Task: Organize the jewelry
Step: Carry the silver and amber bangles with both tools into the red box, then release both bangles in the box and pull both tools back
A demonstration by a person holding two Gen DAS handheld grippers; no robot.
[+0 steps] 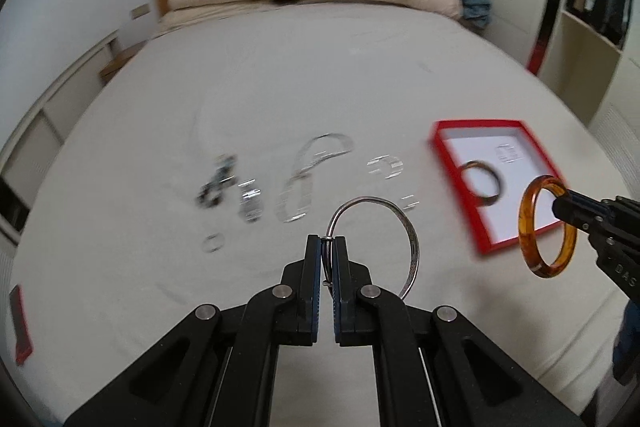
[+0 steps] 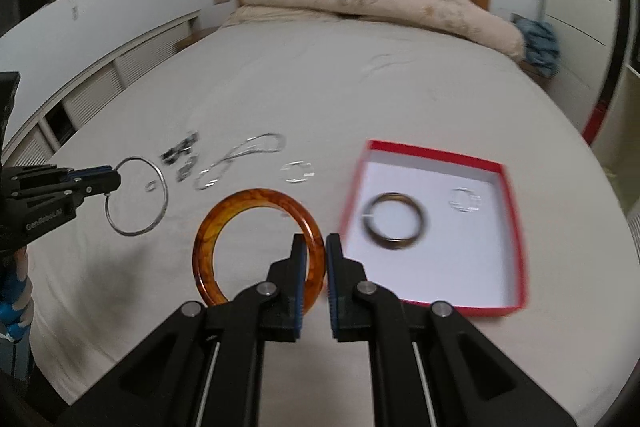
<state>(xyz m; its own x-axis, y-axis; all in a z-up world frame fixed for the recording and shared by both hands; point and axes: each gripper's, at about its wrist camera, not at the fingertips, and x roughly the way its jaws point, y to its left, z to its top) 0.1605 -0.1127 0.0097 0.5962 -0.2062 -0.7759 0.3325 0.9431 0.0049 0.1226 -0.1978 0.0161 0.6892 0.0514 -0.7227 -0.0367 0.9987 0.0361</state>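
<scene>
Right wrist view shows your right tool (image 2: 316, 247) pinching the amber bangle (image 2: 212, 227) and your left tool (image 2: 114, 183) pinching the silver bangle (image 2: 160, 195), so carry both over the red box (image 2: 516, 227) and let go.

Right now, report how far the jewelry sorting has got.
Done: a dark bangle and a small clear piece lie in the red box. In hand: the left tool grips a silver bangle, the right tool an amber bangle. Left: several blurred pieces on the bed.

The box (image 2: 516, 227) is red outside and white inside. Left of it, the big bangle (image 2: 256, 203) is orange-brown with dark swirls. The bed (image 2: 320, 87) is white.
</scene>
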